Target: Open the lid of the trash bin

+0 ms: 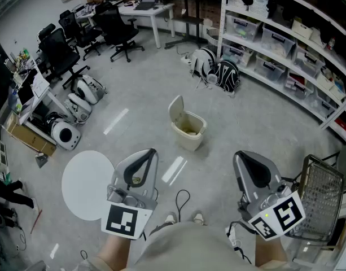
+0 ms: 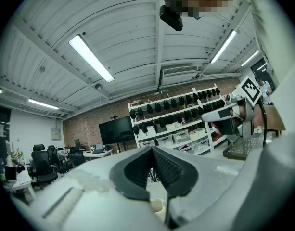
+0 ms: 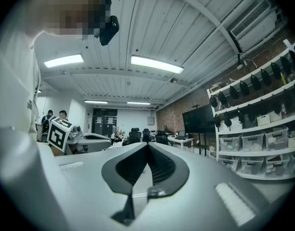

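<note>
Centre frame, on the floor (image 1: 246,117): cream trash bin (image 1: 189,141), lid (image 1: 176,109) upright — unclear dark scraps (image 1: 189,130) inside; lower frame, left gripper (image 1: 149,153) and right gripper (image 1: 239,154) clenched, empty.

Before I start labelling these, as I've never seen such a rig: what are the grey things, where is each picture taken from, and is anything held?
No robot: a person holds a two-jaw gripper in each hand. The head view looks down on the left gripper and right gripper. The other two come from cameras riding on the grippers, looking along their jaws. Both are shut, holding nothing. On the floor ahead stands a cream trash bin, its lid raised.
</note>
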`<action>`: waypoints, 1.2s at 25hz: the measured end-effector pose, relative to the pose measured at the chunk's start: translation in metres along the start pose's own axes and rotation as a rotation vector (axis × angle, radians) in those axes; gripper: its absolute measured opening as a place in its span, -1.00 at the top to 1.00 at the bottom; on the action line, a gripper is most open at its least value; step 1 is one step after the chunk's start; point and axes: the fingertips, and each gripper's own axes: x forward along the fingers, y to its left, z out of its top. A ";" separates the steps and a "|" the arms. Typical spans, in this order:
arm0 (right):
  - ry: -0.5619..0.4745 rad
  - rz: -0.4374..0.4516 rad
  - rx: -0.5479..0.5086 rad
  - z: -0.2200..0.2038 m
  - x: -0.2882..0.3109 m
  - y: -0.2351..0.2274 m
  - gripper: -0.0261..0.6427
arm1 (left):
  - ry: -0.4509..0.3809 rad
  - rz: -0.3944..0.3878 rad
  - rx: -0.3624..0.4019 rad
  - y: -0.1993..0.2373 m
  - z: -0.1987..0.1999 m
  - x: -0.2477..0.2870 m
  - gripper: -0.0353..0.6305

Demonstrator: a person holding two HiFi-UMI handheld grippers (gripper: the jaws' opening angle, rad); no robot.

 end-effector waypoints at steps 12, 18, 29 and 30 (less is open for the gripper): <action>-0.003 0.018 0.051 -0.003 -0.019 -0.022 0.91 | 0.022 0.016 0.002 -0.027 0.005 0.007 0.89; -0.004 0.028 0.064 -0.007 -0.033 -0.036 0.91 | 0.029 0.022 0.005 -0.045 0.005 0.011 0.89; -0.004 0.017 0.050 -0.023 -0.023 -0.061 0.91 | -0.013 0.064 0.016 -0.030 0.000 0.035 0.89; -0.002 0.015 0.051 -0.025 -0.019 -0.065 0.91 | -0.016 0.065 0.018 -0.026 -0.001 0.039 0.89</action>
